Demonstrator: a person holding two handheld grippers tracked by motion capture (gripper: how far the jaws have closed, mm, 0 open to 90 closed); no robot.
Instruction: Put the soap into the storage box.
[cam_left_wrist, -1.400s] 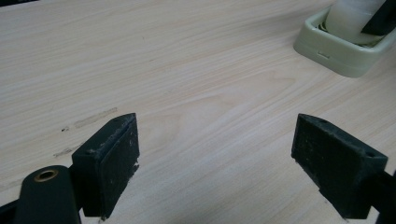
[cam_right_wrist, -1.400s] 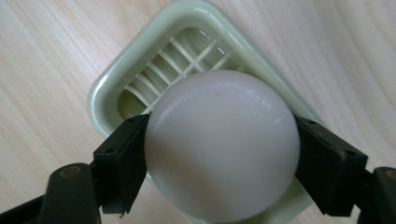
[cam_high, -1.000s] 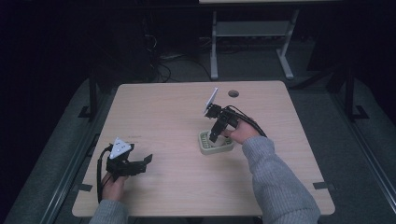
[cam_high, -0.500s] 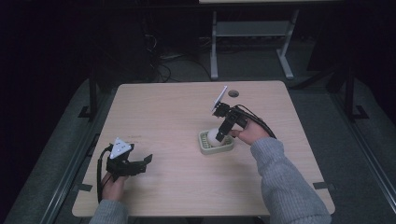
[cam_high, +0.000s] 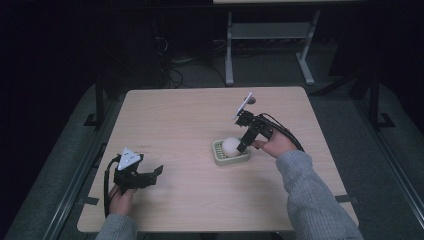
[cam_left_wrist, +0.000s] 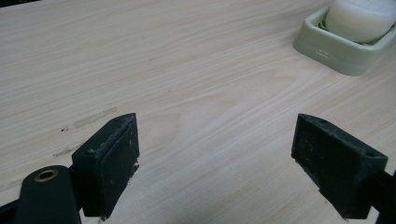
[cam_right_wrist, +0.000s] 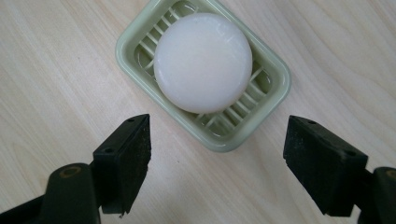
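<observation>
A round white soap bar (cam_right_wrist: 203, 60) lies in a pale green ridged soap dish (cam_right_wrist: 271, 91) near the middle of the wooden table (cam_high: 190, 115). From above, the soap (cam_high: 230, 145) fills most of the dish (cam_high: 220, 159). My right gripper (cam_high: 242, 146) hovers just above and right of the dish, open, its jaws wide apart and holding nothing (cam_right_wrist: 217, 168). My left gripper (cam_high: 154, 175) rests open near the table's front left corner, pointing toward the dish (cam_left_wrist: 345, 53), which lies far off in the left gripper view; its jaws (cam_left_wrist: 215, 168) are empty.
A small dark round hole (cam_high: 251, 100) sits near the table's far edge. Bare wood lies between the two grippers. Beyond the table stand a white desk frame (cam_high: 270, 35) and cables on a dark floor.
My right gripper has drawn back from the dish toward the right, uncovering the white soap in it. The left gripper has stayed where it was.
</observation>
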